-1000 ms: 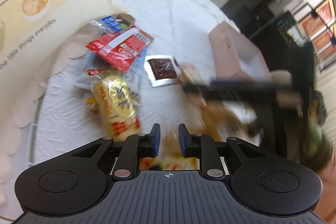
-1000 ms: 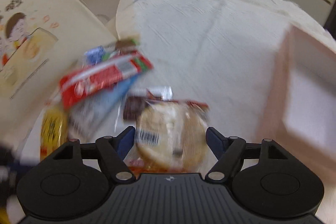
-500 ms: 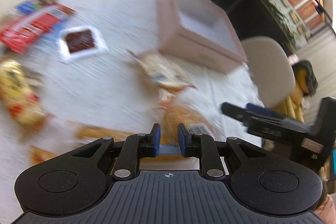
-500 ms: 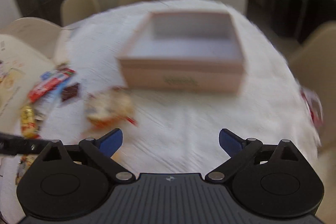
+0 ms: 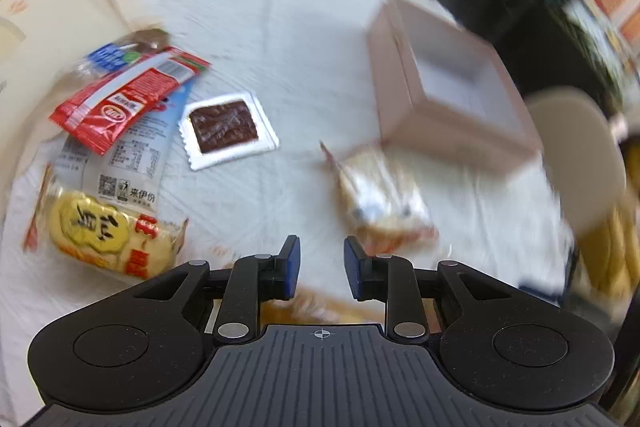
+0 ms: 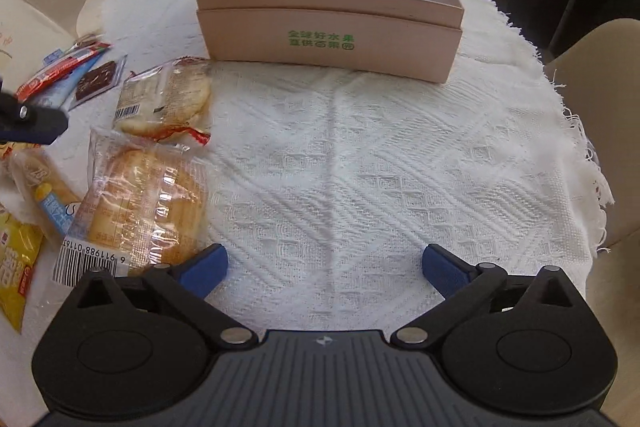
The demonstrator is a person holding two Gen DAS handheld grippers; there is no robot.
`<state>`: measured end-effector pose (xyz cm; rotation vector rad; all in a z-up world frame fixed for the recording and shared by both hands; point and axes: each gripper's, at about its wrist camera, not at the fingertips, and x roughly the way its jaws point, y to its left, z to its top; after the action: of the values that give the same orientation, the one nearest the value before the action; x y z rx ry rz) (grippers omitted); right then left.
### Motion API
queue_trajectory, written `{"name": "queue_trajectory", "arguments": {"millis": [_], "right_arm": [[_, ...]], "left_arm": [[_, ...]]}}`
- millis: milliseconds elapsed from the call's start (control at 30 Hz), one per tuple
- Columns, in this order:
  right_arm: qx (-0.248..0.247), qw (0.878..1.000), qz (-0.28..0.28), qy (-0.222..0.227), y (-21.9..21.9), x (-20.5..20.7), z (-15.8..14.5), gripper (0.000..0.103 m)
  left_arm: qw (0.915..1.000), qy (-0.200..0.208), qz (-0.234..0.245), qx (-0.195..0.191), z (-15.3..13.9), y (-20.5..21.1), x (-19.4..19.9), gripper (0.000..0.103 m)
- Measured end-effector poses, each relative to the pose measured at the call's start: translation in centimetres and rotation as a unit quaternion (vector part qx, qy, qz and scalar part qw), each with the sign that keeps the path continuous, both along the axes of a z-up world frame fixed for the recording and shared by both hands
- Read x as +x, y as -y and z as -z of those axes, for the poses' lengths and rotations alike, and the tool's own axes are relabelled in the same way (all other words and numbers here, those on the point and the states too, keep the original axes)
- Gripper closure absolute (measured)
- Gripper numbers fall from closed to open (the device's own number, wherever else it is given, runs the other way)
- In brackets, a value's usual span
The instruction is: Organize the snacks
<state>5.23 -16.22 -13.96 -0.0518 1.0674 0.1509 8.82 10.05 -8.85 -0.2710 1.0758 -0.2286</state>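
Risk of crushing soft bread packet (image 6: 144, 203) left of pink box (image 6: 328, 39); right gripper (image 6: 324, 263) fingers wide, left gripper (image 5: 318, 263) narrow, both empty.

Pink box (image 6: 328, 27), white woven cloth (image 6: 360, 167).

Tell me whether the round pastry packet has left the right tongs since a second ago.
Yes. The pastry packet now lies on the tablecloth near the pink box, left of the open, empty right tongs.
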Motion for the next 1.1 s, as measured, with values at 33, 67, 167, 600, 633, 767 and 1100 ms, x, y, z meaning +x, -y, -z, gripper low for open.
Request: {"name": "queue_trajectory", "arguments": {"millis": [33, 67, 167, 600, 633, 767, 1100], "right_arm": [[0.001, 1.000, -0.011, -0.002, 0.3, 0.0, -0.1, 0.000], [0.002, 1.000, -0.026, -0.007, 0.5, 0.1, -0.2, 0.000], [-0.003, 1.000, -0.001, -0.005, 1.5, 0.0, -1.2, 0.002], [0.085, 0.991, -0.088, 0.059, -5.7, 4.9, -6.7, 0.002], [0.079, 0.992, -0.096, 0.038, -6.9, 6.5, -6.1, 0.002], [0.025, 0.990, -0.132, -0.046, -11.4, 10.9, -2.7, 0.020], [0.033, 0.996, -0.065, 0.054, -2.0, 5.0, -8.2, 0.025]], "left_arm": [[0.9994, -0.002, 0.035, 0.003, -0.1, 0.2, -0.3, 0.075], [0.9978, -0.007, 0.065, 0.009, -0.1, 0.5, -0.7, 0.075], [0.9916, -0.017, 0.123, 0.038, -0.3, 1.2, -2.1, 0.075], [0.9980, -0.049, -0.005, -0.040, -0.8, -3.2, -3.3, 0.076], [0.9978, -0.044, -0.008, -0.048, -1.2, -3.4, -3.4, 0.076], [0.9975, -0.033, -0.010, -0.062, -2.6, -3.0, -3.8, 0.076], [0.9907, -0.046, 0.059, -0.114, -3.7, 4.3, -3.6, 0.076]]}}
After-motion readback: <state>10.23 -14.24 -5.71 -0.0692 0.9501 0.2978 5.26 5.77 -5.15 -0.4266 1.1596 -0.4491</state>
